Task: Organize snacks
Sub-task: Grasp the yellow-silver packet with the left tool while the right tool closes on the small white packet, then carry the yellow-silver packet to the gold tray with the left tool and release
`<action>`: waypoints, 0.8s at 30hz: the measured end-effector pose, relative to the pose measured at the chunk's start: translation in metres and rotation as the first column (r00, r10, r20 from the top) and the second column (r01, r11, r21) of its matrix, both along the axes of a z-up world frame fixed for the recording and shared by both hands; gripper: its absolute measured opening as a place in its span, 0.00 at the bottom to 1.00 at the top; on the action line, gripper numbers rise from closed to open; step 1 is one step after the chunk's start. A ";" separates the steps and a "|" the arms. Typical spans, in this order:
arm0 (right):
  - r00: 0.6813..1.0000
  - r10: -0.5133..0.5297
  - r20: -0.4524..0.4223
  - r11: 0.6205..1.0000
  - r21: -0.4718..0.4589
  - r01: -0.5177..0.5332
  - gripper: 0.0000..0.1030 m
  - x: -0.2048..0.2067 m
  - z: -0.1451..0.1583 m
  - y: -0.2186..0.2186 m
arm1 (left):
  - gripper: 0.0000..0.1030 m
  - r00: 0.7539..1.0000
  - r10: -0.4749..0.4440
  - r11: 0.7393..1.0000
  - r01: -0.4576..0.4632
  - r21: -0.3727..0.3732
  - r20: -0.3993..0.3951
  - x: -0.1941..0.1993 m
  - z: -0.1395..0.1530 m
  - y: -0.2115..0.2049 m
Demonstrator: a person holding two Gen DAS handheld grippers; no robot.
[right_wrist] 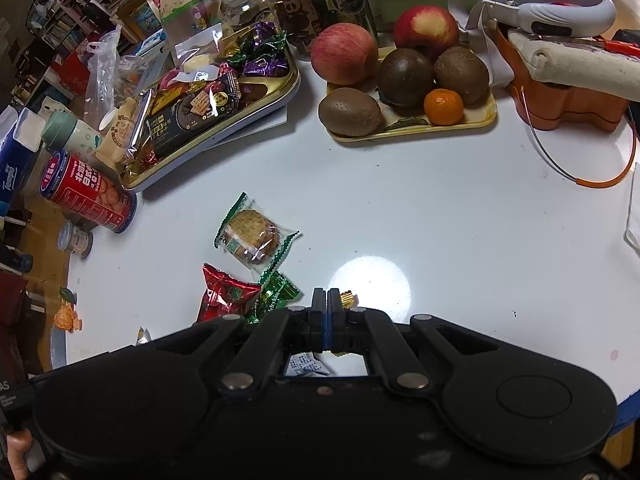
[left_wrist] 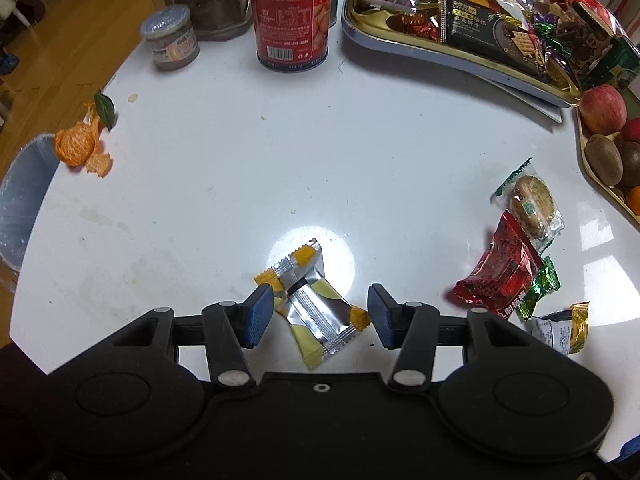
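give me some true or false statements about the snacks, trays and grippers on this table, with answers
1. The left gripper has open jaws either side of a silver and yellow snack packet. True.
2. The right gripper is wide open. False: its jaws are shut together.
3. The red tin lies on its side in the snack tray. False: it stands upright on the white table, beside the tray.
4. The wrapped round biscuit lies on the table, outside the tray. True.
5. The fruit tray holds only apples. False: it also holds kiwis and a small orange.
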State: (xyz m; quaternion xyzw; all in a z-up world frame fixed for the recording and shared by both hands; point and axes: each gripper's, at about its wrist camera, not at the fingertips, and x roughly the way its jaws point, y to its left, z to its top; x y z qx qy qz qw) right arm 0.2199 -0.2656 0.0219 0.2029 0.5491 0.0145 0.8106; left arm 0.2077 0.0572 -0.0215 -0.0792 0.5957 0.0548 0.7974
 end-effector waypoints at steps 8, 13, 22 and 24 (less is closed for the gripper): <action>1.000 0.026 -0.004 1.000 -0.012 -0.026 0.02 -0.001 -0.003 0.013 | 0.56 0.997 0.061 0.996 -0.058 0.075 -0.038 0.008 -0.024 -0.012; 0.999 0.050 -0.001 0.999 -0.011 -0.050 0.02 -0.003 -0.002 0.018 | 0.56 0.996 0.069 0.995 -0.064 0.080 -0.064 0.012 -0.034 -0.015; 0.997 0.074 0.007 0.997 -0.013 -0.074 0.02 -0.004 -0.002 0.022 | 0.34 1.000 0.026 0.998 -0.027 0.049 0.007 0.013 -0.023 -0.032; 0.997 0.074 0.008 0.997 -0.016 -0.074 0.02 -0.004 -0.002 0.022 | 0.34 1.000 0.017 0.999 -0.018 0.040 0.021 0.012 -0.018 -0.035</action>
